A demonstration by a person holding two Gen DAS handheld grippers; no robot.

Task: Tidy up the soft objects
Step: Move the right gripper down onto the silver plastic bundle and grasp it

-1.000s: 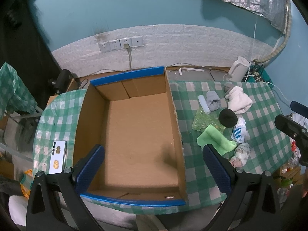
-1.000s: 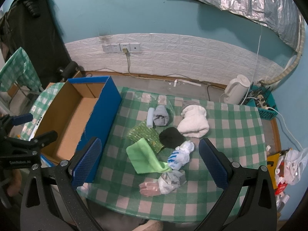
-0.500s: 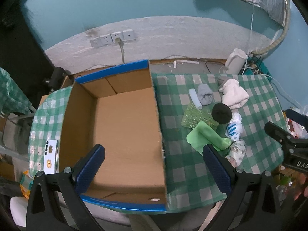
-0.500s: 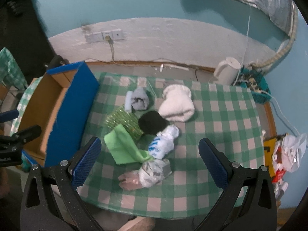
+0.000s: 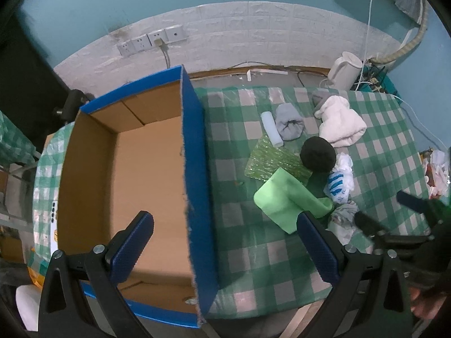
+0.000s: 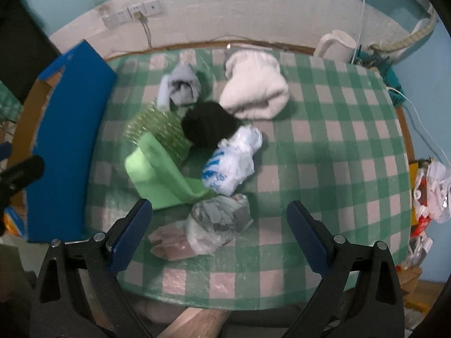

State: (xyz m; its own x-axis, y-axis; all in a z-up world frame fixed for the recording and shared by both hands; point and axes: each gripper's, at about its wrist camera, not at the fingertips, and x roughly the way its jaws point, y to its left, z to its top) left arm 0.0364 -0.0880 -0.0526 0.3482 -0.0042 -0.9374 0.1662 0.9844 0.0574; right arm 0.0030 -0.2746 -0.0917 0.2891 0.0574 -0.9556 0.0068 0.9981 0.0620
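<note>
Soft things lie in a cluster on the checked table: a white towel roll, a black ball, a grey sock bundle, a green cloth, a glittery green pad, a white-and-blue bag and a grey-white bag bundle. The empty blue-edged cardboard box stands to their left. My right gripper is open, above the grey-white bundle. My left gripper is open and empty, above the box's right wall. The right gripper also shows in the left wrist view.
A white kettle and cables sit at the table's far right corner. Wall sockets are behind the box. A phone lies left of the box. Plastic bags hang off the table's right edge.
Both grippers have moved right and lower toward the table. The right gripper now hovers close over the grey-white bundle; the left has shifted from over the box to its right wall.
</note>
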